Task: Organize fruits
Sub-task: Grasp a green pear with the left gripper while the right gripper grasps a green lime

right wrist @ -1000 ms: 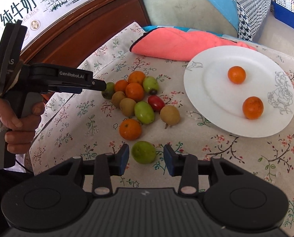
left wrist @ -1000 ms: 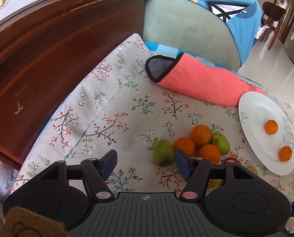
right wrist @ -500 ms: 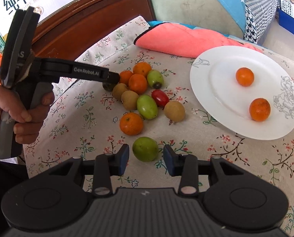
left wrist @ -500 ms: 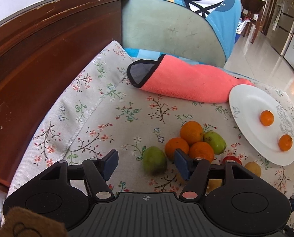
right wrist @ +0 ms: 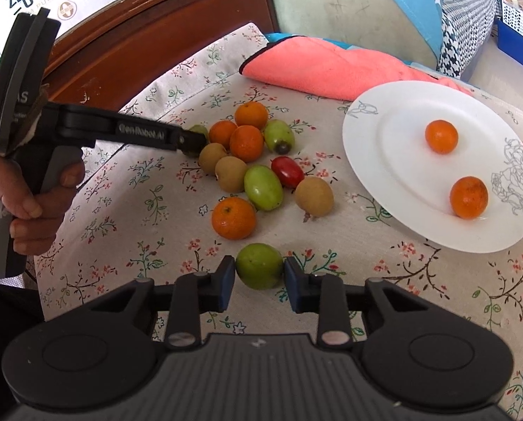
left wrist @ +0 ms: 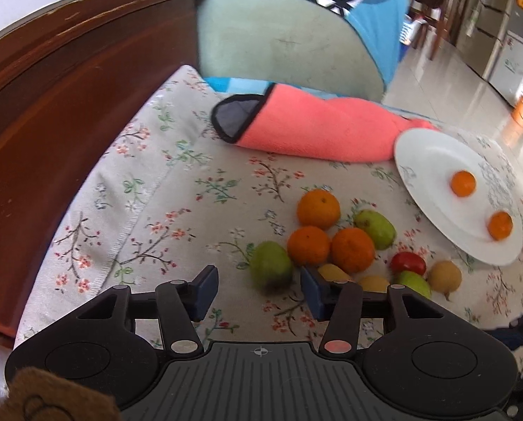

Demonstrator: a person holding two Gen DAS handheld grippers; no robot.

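Note:
A pile of small fruits lies on the floral cloth: oranges (right wrist: pixel 246 142), green fruits (right wrist: pixel 263 187), brown ones (right wrist: pixel 313 196) and a red one (right wrist: pixel 287 171). A white plate (right wrist: pixel 395 133) at the right holds two oranges (right wrist: pixel 441 137). My right gripper (right wrist: pixel 259 279) is open with its pads on either side of a lone green fruit (right wrist: pixel 259 265). My left gripper (left wrist: pixel 258 289) is open, and a green fruit (left wrist: pixel 271 264) at the pile's left edge lies between its fingertips; it also shows in the right wrist view (right wrist: pixel 191 142).
A rolled pink towel (right wrist: pixel 324 66) lies behind the pile and plate. A dark wooden headboard (left wrist: pixel 51 105) runs along the left. A green-blue cushion (left wrist: pixel 279 35) stands at the back. The plate also shows in the left wrist view (left wrist: pixel 426 161).
Both grippers have moved closer to the fruits. The right pads have closed in around the lone green fruit. The left gripper has come up to the pile's green fruit.

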